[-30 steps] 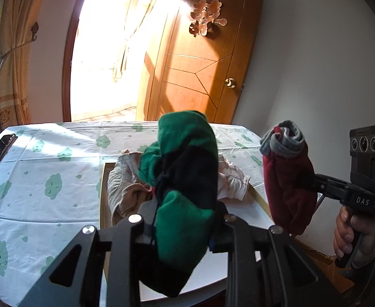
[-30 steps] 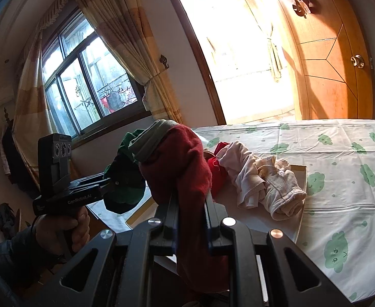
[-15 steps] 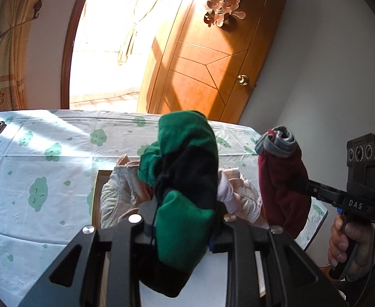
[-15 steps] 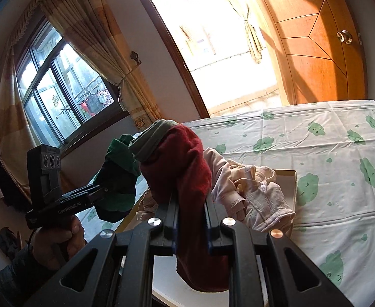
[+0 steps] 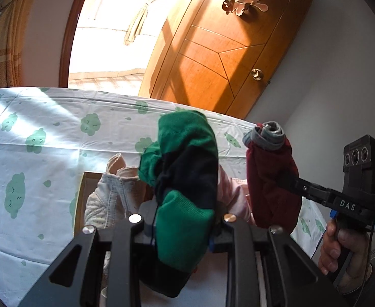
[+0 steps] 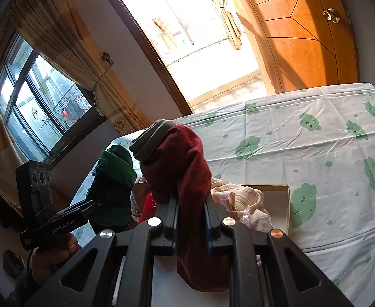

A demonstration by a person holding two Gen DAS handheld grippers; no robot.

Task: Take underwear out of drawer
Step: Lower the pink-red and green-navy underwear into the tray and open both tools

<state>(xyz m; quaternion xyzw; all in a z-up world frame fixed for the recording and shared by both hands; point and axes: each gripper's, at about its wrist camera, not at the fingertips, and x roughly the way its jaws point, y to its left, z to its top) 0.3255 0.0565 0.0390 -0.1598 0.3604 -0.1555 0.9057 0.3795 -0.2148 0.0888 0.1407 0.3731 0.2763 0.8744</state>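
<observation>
A: So, how far along is this reckoned to be?

B: Roughly halfway, it'd be judged. A green pair (image 5: pixel 187 179) is clamped in the left tool (image 5: pixel 184 226), jaws closed tight on the cloth, and it's held up clear of the box (image 5: pixel 81 192). A red pair (image 6: pixel 184 179) is pinched the same way in the right tool (image 6: pixel 191 226), jaws nearly shut with only fabric between them. Both pieces are lifted and hanging over the tools, not touching the pile.

A: And the drawer itself?

B: No proper drawer can be made out. What's seen is a shallow box, maybe a drawer tray, set on the bed (image 6: pixel 315 140) with the cloud-print sheet. Which one it is can't be told.

A: What's left in there?

B: Pale pink and cream pieces (image 6: pixel 238 199) are still bunched in it, plus something bright red (image 6: pixel 147 208) tucked behind the right tool. So the box isn't emptied.

A: Next bit?

B: The two held pairs would probably need to be set down somewhere outside the box, likely on the sheet, and then the remaining pieces fetched. Nothing has been laid on the bed so far, as far as can be seen.
</observation>
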